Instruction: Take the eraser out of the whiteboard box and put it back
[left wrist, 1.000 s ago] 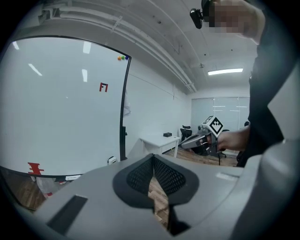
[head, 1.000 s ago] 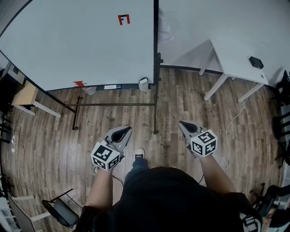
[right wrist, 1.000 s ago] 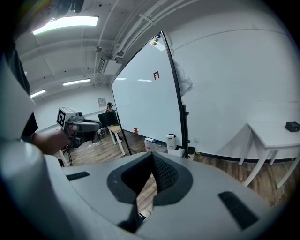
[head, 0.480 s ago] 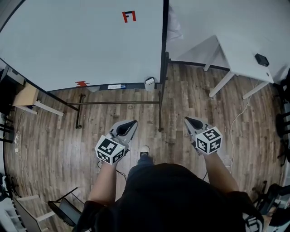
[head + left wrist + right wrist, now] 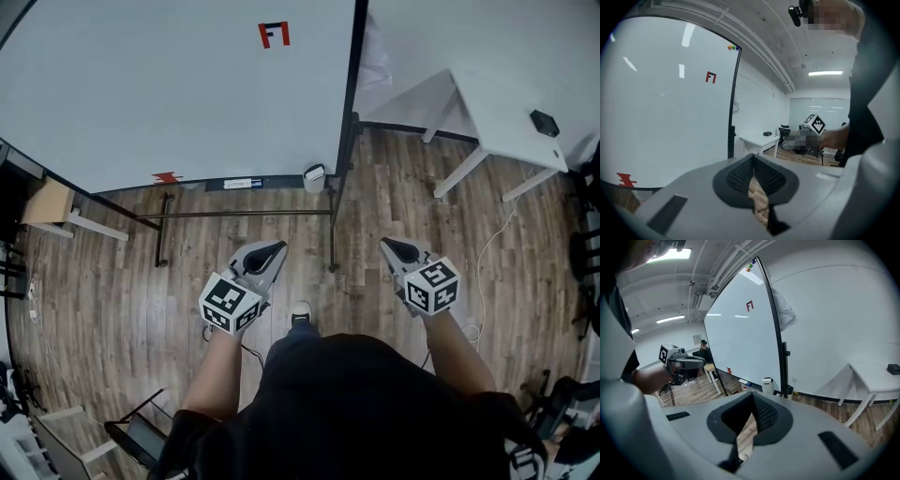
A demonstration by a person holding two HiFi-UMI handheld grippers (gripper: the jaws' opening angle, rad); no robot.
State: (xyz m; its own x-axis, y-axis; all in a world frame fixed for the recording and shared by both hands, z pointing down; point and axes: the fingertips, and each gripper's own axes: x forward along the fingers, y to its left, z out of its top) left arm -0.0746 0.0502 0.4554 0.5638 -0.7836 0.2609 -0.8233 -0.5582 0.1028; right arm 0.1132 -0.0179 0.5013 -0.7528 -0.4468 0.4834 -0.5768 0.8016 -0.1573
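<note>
We see a wood-plank floor (image 5: 281,253) carrying everything here. The whiteboard (image 5: 178,94) stands on it on a dark frame (image 5: 234,215), whose bars lie just below the board's lower edge. Right of the whiteboard a white worktop (image 5: 497,112) stands on slanted legs, with a small black object (image 5: 544,123) on top. At the whiteboard's left corner sits a low wooden table (image 5: 52,202). A white cable (image 5: 487,272) trails across the planks below the worktop, right of the whiteboard's post, and a dark chair (image 5: 141,436) stands well below the board's left end.
</note>
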